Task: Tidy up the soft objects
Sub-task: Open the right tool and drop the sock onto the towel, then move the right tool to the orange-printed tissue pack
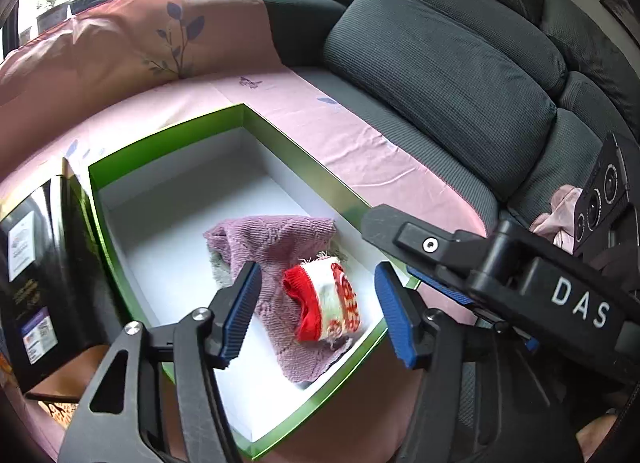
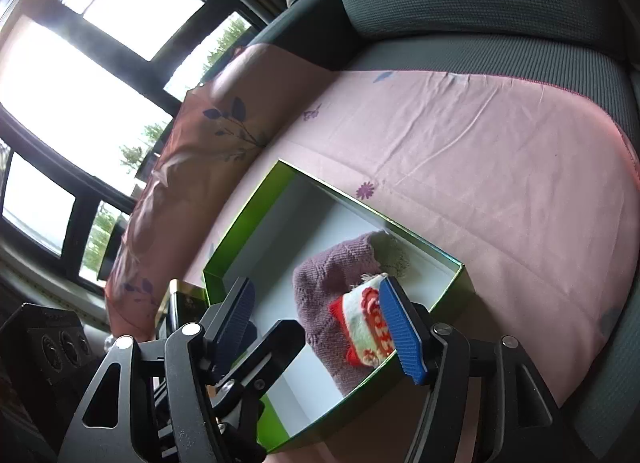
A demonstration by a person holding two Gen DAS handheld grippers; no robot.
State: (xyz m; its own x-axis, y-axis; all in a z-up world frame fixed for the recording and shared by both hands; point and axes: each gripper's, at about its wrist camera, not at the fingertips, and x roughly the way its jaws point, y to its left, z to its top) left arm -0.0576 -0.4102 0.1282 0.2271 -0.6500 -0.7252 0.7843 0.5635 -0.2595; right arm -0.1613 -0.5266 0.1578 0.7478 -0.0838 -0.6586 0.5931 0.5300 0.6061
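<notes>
Both my grippers hang spread and empty over the green box (image 1: 168,135).

The red-and-white knit roll (image 1: 324,299) lies on the mauve knit (image 1: 276,239) at the box's near end, centred between my left gripper (image 1: 316,303) pads, long axis pointing away; my right gripper (image 2: 320,323) sits just right.

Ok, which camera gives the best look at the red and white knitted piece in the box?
The left wrist view: the red and white knit lies fully visible. In the right wrist view a blue pad covers part of it.
</notes>
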